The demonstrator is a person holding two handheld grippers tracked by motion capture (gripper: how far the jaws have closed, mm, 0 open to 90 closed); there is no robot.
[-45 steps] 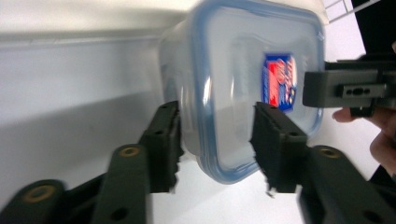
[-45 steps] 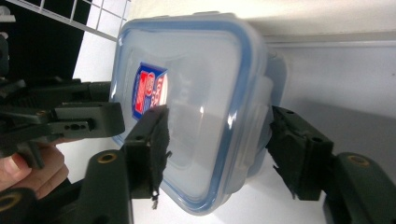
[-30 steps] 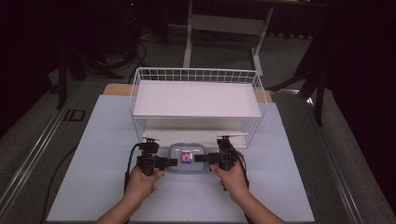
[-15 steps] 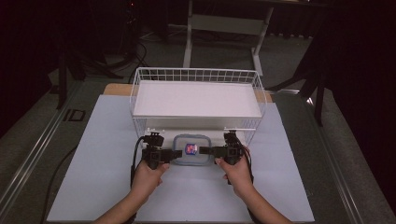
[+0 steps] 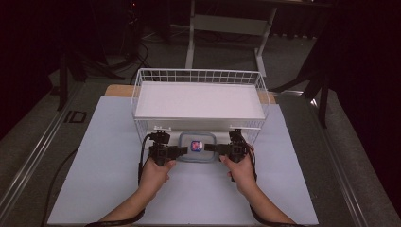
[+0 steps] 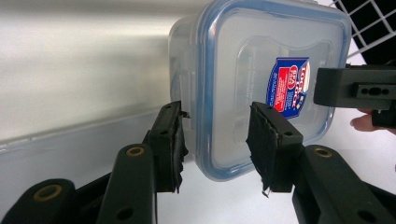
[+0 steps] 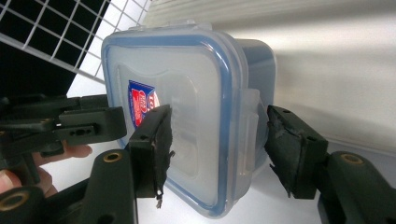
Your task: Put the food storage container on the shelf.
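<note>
Both grippers bracket a small clear plastic container (image 5: 197,147) with a blue-rimmed lid, one from each side. In the high view, the left gripper (image 5: 178,151) comes at the box's left edge and the right gripper (image 5: 213,148) at its right edge — each held in one of the person's hands, forearms entering from the bottom of the frame.

In the left gripper view, the jaws stand apart around the container's near edge, one pad at the lid face, the other at the side wall; a sliver of gap shows at each pad, so this reads as open, not yet clamping. The right gripper view shows the same: jaws spread either side of the lid's latch tab (image 7: 251,128), not pressed in.

Compared with half a second and a second earlier, the hands and box sit farther from the person — they have moved toward the white wire basket (image 5: 142,94), and the container now lies on the white mat (image 5: 94,165) right at the basket's near wall, in the open space under its white shelf (image 5: 198,99). A red and blue label (image 5: 194,145) faces up on the lid.

My reading: the container is being slid into the space beneath the shelf, and it is only partly under. The loose hold suggests pushing and guiding rather than lifting.
</note>
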